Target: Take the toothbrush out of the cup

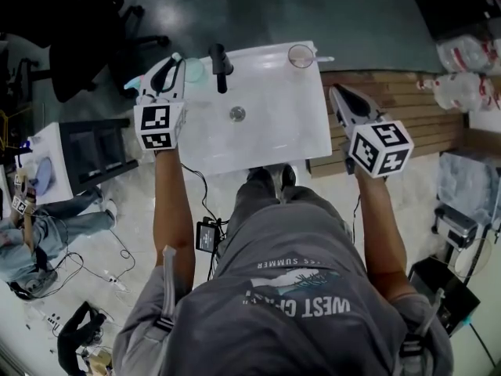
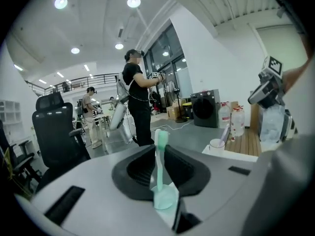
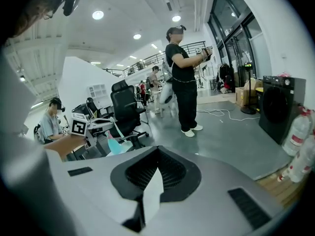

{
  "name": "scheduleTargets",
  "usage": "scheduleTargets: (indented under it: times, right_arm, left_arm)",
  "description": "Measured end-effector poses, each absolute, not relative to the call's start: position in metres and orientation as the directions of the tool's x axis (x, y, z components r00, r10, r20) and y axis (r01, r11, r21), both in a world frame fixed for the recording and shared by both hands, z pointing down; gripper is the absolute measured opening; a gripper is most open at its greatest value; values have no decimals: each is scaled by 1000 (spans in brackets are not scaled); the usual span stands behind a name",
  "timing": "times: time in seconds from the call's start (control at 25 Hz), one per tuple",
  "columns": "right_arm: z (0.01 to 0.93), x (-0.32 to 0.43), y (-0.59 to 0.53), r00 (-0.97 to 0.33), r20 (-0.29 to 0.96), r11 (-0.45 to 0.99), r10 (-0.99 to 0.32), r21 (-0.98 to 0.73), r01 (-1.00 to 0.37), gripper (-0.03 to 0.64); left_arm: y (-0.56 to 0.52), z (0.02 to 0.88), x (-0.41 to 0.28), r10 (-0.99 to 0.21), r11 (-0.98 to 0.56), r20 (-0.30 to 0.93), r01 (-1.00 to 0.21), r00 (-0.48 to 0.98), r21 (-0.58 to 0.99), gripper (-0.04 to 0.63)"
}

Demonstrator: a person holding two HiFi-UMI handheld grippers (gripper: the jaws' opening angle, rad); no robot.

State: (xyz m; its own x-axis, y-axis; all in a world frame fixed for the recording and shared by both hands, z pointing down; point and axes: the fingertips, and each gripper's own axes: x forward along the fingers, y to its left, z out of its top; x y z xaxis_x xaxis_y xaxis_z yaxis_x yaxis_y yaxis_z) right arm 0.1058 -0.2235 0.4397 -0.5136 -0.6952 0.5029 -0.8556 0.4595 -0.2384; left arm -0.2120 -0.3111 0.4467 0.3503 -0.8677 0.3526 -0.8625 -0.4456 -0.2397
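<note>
At left gripper (image 2: 159,155), toothbrush (image 2: 161,137), bristles indistinct.

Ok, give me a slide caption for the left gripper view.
Left gripper clamps a mint-green toothbrush upright between its jaws; a clear cup stands beyond on the sink corner.

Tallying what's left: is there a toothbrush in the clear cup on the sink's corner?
In. The toothbrush leans inside the cup, one end sticking out above the rim.
</note>
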Motion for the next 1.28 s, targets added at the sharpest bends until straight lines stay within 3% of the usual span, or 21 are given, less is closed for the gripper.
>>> scheduleTargets:
  times: [0.56, 1.28]
  right_arm:
    - [432, 104, -217, -547, 495, 508, -675, -227, -831, 12]
    - [435, 98, -213, -567, 492, 534, -661, -221, -816, 12]
  left_arm:
    - [-276, 422, -216, -883, -399, 286, -916, 371, -44, 55]
    - [-231, 454, -201, -837, -414, 323, -897, 442, 155, 57]
